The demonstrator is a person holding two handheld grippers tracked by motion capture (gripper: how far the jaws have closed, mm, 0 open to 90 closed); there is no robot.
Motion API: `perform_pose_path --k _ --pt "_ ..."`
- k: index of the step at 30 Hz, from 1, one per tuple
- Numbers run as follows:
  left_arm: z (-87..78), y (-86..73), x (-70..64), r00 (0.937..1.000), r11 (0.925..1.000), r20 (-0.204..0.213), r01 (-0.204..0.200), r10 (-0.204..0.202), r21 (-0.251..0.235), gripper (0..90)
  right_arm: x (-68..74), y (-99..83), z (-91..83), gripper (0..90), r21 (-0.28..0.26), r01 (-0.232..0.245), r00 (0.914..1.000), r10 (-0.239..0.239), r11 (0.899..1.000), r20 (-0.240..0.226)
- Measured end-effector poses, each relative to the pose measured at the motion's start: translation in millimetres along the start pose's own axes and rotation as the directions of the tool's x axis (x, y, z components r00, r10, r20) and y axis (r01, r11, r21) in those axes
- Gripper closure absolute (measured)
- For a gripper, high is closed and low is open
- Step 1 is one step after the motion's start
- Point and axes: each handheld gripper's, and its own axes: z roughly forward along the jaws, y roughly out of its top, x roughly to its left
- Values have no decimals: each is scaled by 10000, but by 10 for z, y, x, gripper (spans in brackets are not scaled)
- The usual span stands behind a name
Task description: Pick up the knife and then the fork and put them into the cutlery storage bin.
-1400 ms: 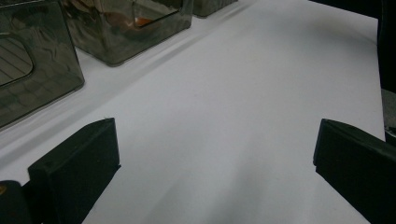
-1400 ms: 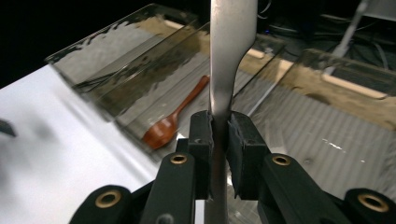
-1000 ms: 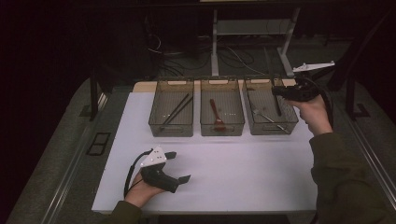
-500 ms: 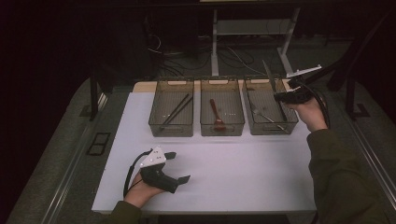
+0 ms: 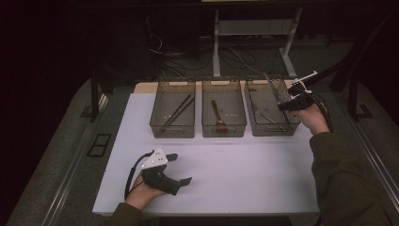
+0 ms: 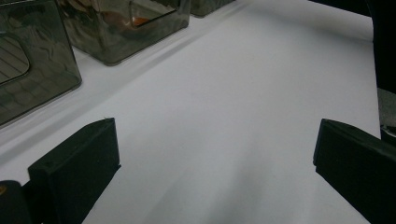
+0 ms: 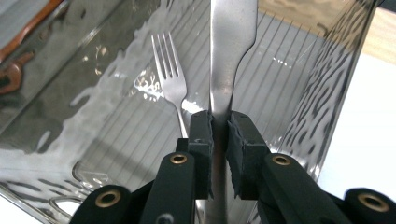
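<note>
The right gripper has its jaws clamped on the flat handle of a polished steel knife, held above the smoky clear plastic bin. Stiff, light and slick, it is best gripped mid-handle.

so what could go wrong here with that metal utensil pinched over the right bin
The right gripper pinches the metal utensil only at its narrow shaft, so the smooth steel might pivot or slip and drop onto the fork in the right bin. The utensil's long end sticks up above the rim; a careless swing could clip the bin's wall and shove it. The left gripper rests open on the white mat, too far off to help.
</note>
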Motion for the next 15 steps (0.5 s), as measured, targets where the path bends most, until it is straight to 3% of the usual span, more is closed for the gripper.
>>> perform_pose_path --k 15 --pt "6 -3 -4 10000 10000 36 -12 12 56 0 41 -11 159 788 827 278 9996 -283 9962 49"
